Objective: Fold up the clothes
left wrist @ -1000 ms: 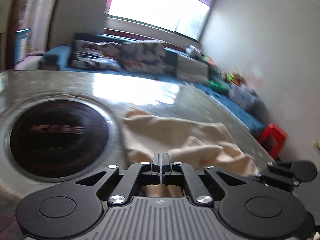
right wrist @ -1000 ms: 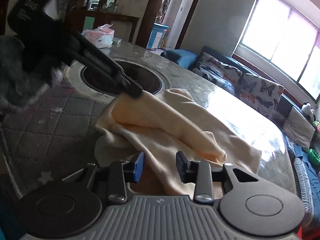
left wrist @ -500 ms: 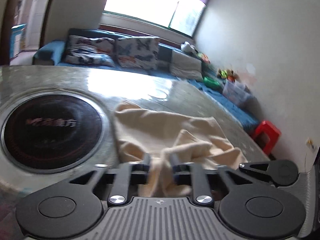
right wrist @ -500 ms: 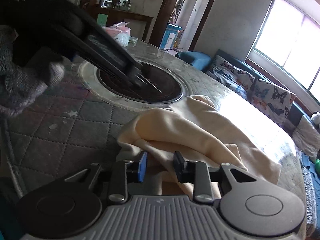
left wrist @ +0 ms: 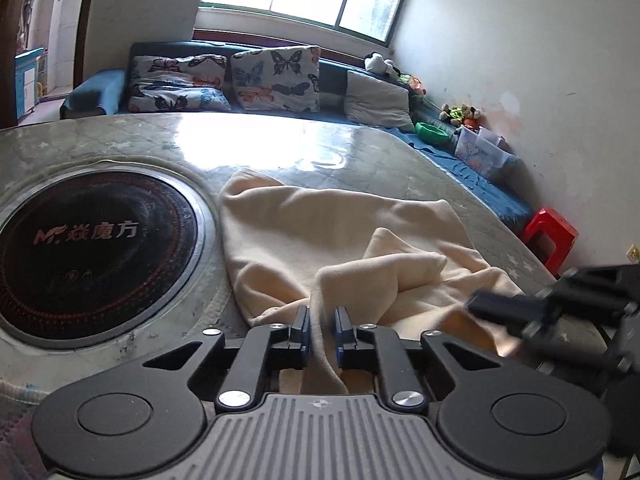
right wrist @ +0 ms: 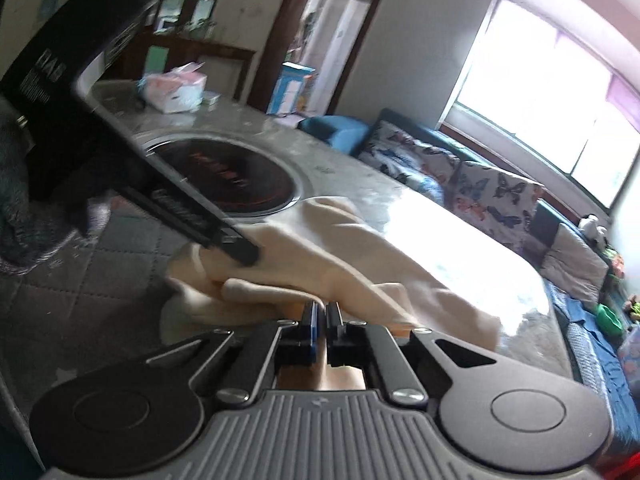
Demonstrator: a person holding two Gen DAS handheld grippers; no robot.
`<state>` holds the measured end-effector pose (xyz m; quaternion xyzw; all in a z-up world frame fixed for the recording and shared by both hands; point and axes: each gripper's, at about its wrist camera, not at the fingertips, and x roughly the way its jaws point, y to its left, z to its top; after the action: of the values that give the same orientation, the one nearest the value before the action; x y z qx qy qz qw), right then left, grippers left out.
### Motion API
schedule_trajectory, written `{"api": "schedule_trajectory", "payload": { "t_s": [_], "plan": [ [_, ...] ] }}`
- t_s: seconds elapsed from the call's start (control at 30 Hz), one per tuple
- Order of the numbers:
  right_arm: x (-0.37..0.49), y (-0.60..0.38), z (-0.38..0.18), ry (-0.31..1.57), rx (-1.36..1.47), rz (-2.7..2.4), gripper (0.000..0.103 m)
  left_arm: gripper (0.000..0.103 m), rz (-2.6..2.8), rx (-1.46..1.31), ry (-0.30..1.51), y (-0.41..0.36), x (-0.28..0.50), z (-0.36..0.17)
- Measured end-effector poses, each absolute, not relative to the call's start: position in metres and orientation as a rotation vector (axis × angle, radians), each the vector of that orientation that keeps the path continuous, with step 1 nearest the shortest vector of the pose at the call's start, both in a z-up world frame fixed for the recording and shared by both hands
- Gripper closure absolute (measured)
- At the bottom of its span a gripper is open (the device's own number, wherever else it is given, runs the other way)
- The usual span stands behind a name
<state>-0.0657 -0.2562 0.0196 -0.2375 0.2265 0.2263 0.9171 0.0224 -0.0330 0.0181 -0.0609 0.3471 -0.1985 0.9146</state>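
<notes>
We see the cream garment (left wrist: pixel 344 240) lying crumpled on the desk (left wrist: pixel 280 140), in the centre of the left wrist frame, just right of the round black cooktop (left wrist: pixel 92 252). The left gripper (left wrist: pixel 322 330) has its fingers narrowly apart with a ridge of cloth between them. The right gripper (right wrist: pixel 320 316) has its fingers closed on a fold of the garment. We judge that the step is gripping the edges; next, both should lift and spread the cloth. A clear storage box (left wrist: pixel 482 152), upper right, holds something we cannot identify

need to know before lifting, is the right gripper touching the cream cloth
Touching. The right wrist view shows the right gripper nearly shut, with the cream cloth pinched between its fingers.
</notes>
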Motion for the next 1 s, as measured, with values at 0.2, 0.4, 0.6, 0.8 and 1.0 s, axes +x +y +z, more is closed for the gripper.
{"api": "schedule_trajectory", "payload": {
  "t_s": [0.2, 0.4, 0.6, 0.8, 1.0],
  "plan": [
    [-0.063, -0.314, 0.047, 0.413, -0.359, 0.262, 0.102, 0.098, -0.393, -0.138, 0.686, -0.027, 0.02, 0.023],
    [-0.069, -0.338, 0.051, 0.467, -0.31, 0.288, 0.097, 0.097, -0.41, -0.134, 0.682, -0.029, 0.019, 0.024],
    [-0.072, -0.289, 0.031, 0.508, -0.339, 0.471, 0.079, 0.096, -0.403, -0.118, 0.694, -0.033, 0.019, 0.023],
    [-0.072, -0.251, 0.015, 0.541, -0.437, 0.568, 0.075, 0.091, -0.404, -0.1, 0.693, -0.037, 0.021, 0.024],
    [-0.063, -0.246, 0.003, 0.559, -0.478, 0.538, 0.087, 0.086, -0.415, -0.083, 0.699, -0.043, 0.026, 0.023]
  ]
}}
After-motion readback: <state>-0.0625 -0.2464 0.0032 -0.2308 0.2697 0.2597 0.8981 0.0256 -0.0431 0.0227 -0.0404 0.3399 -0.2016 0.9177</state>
